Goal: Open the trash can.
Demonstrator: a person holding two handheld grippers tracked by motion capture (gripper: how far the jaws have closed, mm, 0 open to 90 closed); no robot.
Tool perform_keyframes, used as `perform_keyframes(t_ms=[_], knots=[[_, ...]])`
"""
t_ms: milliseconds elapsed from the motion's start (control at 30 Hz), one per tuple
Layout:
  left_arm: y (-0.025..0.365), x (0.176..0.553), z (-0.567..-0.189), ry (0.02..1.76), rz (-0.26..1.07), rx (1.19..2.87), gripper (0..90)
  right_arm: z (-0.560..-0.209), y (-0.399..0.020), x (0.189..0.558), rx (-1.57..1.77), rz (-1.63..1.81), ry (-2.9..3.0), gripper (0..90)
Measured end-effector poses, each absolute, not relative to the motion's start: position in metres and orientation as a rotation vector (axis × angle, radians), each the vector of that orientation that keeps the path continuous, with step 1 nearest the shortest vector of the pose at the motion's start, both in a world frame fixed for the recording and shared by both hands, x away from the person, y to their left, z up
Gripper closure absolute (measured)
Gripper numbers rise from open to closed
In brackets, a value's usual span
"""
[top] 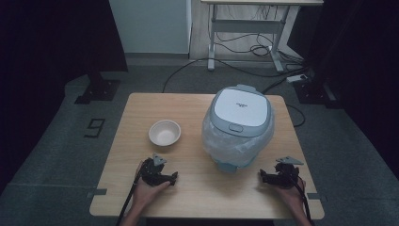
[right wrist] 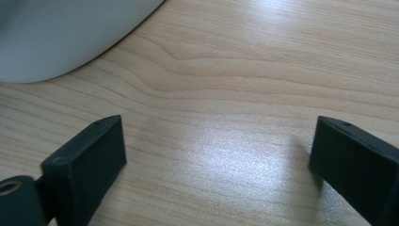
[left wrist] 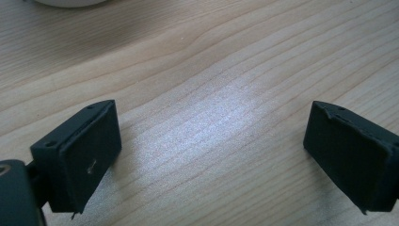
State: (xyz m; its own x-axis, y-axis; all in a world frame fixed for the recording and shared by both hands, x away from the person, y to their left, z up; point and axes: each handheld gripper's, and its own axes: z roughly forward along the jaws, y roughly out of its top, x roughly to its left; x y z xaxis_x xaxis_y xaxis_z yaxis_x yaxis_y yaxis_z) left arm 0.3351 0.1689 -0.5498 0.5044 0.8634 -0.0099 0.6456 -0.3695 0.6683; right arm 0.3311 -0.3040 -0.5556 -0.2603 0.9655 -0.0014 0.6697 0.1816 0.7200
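The big grey and white rice cooker [top: 239, 126] with a clear plastic bag around it sits on the far right of the light wooden table [top: 193, 188], the small white round bowl [top: 164, 132] sits to its left, and near the person both the left gripper [top: 175, 177] and the right gripper [top: 261, 176] rest on the wood with their jaws wide apart and nothing between them.

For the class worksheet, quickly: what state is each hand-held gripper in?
Left hand-held gripper: open, holding nothing.
Right hand-held gripper: open, holding nothing.
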Motion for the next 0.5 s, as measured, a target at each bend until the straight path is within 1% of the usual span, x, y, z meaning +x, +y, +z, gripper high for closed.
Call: perform_keyframes(t_ms=[33, 67, 167, 300, 333, 400, 500], knots=[[0.169, 0.335, -0.550, 1.230, 0.459, 2.134, 4.0, -0.555, -0.304, 0.330, 1.524, 0.863, 1.994, 11.1], [0.169, 0.335, -0.550, 1.230, 0.459, 2.134, 4.0, -0.555, -0.305, 0.329, 1.516, 0.872, 1.993, 14.1], [0.169, 0.335, -0.550, 1.230, 0.459, 2.134, 4.0, -0.555, -0.305, 0.329, 1.506, 0.878, 1.995, 15.7], [0.170, 0.335, -0.550, 1.224, 0.458, 2.137, 4.0, -0.554, -0.309, 0.328, 1.495, 0.894, 1.985, 25.0], [0.170, 0.335, -0.550, 1.224, 0.458, 2.137, 4.0, -0.554, -0.309, 0.328, 1.495, 0.894, 1.985, 25.0], [0.170, 0.335, -0.550, 1.224, 0.458, 2.137, 4.0, -0.553, -0.313, 0.325, 1.476, 0.911, 1.994, 31.2], [0.171, 0.334, -0.550, 1.223, 0.458, 2.136, 4.0, -0.551, -0.316, 0.323, 1.473, 0.932, 1.989, 32.6]])
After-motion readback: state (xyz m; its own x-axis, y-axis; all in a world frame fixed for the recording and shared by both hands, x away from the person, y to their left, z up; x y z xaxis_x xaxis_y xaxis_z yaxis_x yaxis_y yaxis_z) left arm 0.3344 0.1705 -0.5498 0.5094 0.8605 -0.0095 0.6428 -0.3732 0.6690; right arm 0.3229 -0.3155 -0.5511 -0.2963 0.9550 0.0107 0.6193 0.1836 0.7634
